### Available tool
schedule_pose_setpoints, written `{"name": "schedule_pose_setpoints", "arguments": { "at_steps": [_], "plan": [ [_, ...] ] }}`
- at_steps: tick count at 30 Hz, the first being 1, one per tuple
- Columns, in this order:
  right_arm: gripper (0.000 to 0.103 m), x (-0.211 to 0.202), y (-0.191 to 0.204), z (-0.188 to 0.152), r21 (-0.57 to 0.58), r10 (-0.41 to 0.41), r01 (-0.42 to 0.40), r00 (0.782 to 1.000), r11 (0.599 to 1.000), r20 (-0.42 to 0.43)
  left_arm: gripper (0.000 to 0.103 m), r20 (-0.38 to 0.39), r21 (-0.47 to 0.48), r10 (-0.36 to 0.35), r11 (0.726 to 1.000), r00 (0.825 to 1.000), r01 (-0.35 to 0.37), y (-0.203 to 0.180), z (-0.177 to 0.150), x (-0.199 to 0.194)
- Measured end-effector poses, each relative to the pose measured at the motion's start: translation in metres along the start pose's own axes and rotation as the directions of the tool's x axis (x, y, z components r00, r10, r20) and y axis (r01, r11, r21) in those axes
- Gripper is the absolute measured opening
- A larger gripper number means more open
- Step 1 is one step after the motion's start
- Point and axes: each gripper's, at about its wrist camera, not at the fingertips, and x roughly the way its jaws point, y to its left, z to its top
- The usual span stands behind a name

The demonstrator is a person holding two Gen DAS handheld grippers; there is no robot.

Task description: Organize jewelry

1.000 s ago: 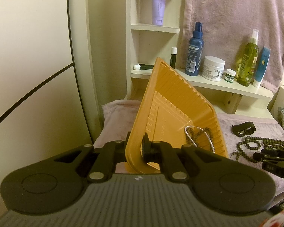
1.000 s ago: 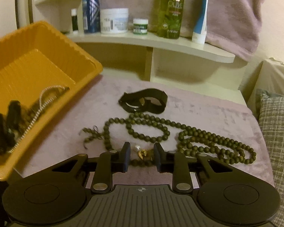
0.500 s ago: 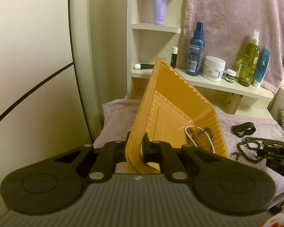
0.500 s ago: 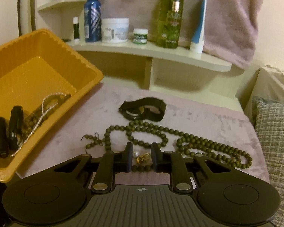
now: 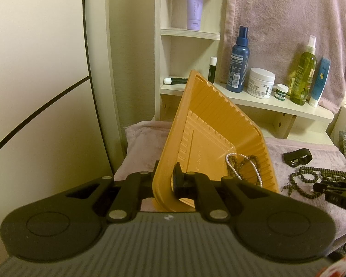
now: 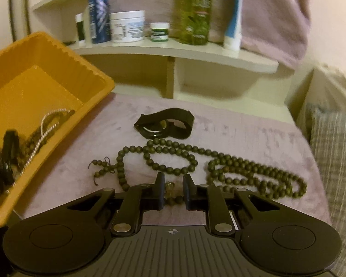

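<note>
My left gripper is shut on the near rim of the orange tray and holds it tilted up on its left side. A pearl strand and dark beads lie in the tray's low corner. In the right wrist view the tray is at the left, with the left gripper's fingers on its rim. My right gripper is partly open around a small gold piece of the long dark bead necklace on the mauve cloth. A black watch band lies beyond it.
A cream shelf behind the cloth carries a blue spray bottle, a white jar, a green bottle and a blue tube. A checked cushion is at the right. A cream wall panel stands at the left.
My right gripper's jaws have narrowed around the gold piece and the view has shifted a little toward the tray. The left gripper and tilted tray have not moved.
</note>
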Motion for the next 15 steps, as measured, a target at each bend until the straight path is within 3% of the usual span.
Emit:
{"name": "schedule_pose_setpoints", "arguments": {
  "at_steps": [3,5,8,12,15],
  "plan": [
    [0.014,0.003,-0.010,0.003,0.080,0.038,-0.037,0.999,0.996,-0.014,0.007,0.001,0.001,0.000,1.000,1.000,0.000,-0.001,0.000,0.000],
    [0.008,0.004,-0.012,0.005,0.105,0.058,-0.056,0.998,0.993,-0.021,0.007,0.002,0.000,0.000,1.000,1.000,0.000,-0.001,0.000,0.000],
    [0.007,0.002,-0.011,0.006,0.113,0.054,-0.052,0.998,0.992,-0.016,0.007,0.002,0.000,-0.002,1.000,1.000,0.002,0.000,-0.001,-0.001],
    [0.007,-0.016,0.002,0.003,0.009,-0.016,0.016,0.998,1.000,0.066,0.007,0.002,0.000,-0.002,1.000,1.000,0.002,-0.001,0.000,-0.001],
    [0.000,-0.030,0.012,0.003,-0.088,-0.050,0.062,0.990,0.994,0.133,0.007,0.002,0.000,-0.002,1.000,1.000,0.002,-0.001,0.000,-0.001]
  ]
}}
